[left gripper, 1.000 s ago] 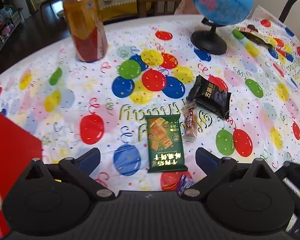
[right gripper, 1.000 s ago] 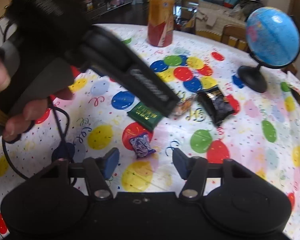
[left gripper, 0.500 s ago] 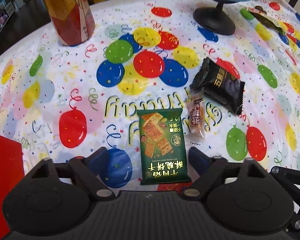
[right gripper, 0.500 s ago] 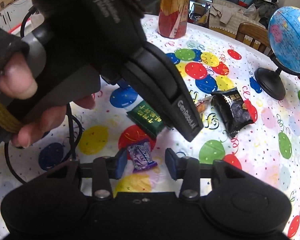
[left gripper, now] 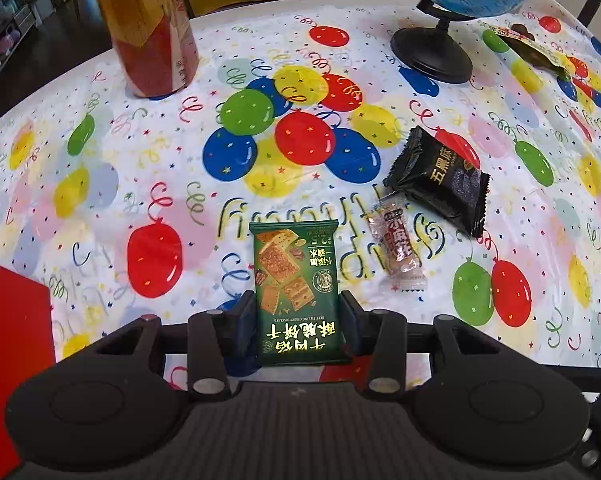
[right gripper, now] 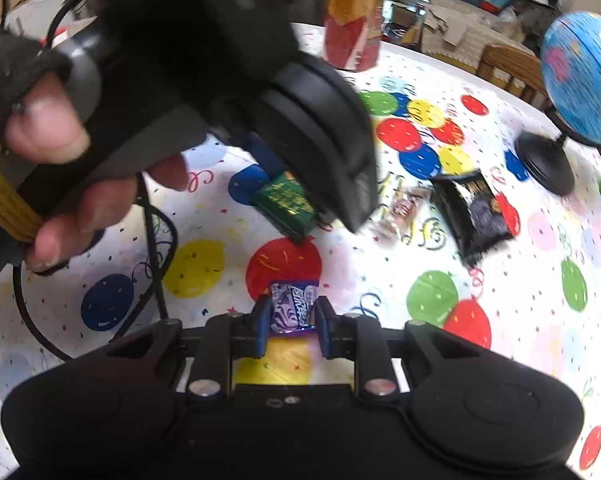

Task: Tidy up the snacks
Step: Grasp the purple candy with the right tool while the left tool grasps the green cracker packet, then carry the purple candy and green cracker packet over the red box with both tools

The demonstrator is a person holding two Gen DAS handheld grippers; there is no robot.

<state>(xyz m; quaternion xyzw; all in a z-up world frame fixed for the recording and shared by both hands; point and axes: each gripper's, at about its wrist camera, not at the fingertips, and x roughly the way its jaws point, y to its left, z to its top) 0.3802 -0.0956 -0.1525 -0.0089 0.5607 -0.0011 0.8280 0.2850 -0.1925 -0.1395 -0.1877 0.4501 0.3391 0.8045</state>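
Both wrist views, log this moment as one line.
left gripper: jaws around green biscuit pack | right gripper: jaws around purple candy | black pack, clear candy: on table

Right gripper: low over the balloon-print tablecloth, blue pads against both sides of the purple candy wrapper.
Left gripper: ahead and to the left, held in a gloved hand, tip down at the green biscuit packet.
Ahead right: clear-wrapped candy, then black snack packet.
Far ahead: orange bottle.
Far right: globe.
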